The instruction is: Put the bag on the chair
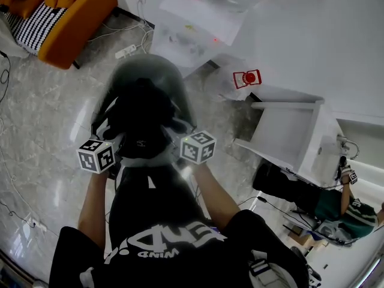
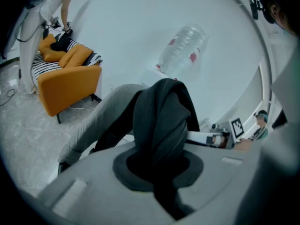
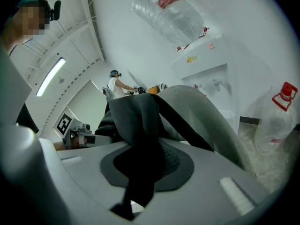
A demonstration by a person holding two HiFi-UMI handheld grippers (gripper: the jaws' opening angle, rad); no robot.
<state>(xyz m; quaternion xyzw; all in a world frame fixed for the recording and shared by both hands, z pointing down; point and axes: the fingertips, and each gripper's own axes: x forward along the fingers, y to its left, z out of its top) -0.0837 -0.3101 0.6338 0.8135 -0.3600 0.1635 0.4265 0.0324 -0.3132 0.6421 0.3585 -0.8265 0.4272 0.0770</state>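
Floor (image 1: 42,137) of pale polished stone lies open on the chair's left, with only thin cables trailing across it. The grey chair (image 1: 147,71) has a rounded backrest, and the black bag (image 1: 144,122) hangs in front of that backrest, over the seat. Whether its weight already rests there I cannot tell.

Both claws hold the bag. The left gripper (image 1: 117,141) is pinched nearly shut on a fold of black fabric with a zip, and the right gripper (image 1: 179,135) is clamped narrowly on a dark strap.

Beyond the chair's back edge stands a white water dispenser (image 1: 192,35), close enough to limit room that way. A power strip (image 1: 126,51) lies on the floor just left of it. An orange sofa (image 1: 72,23) sits well off to the chair's far left. To the chair's right are an empty jug with a red cap (image 1: 246,78), then a white stand (image 1: 294,131), and past it a seated person (image 1: 324,203).

From the left gripper (image 2: 159,165), the backrest (image 2: 108,111) slopes away behind the bag (image 2: 159,116), and another person (image 2: 56,3) is bending over the sofa (image 2: 70,78), which the head view does not show. From the right gripper (image 3: 145,165), the inverted bottle (image 3: 168,13) on the dispenser (image 3: 201,74) shows plainly, as does a distant standing person (image 3: 115,84) behind the bag (image 3: 136,121).
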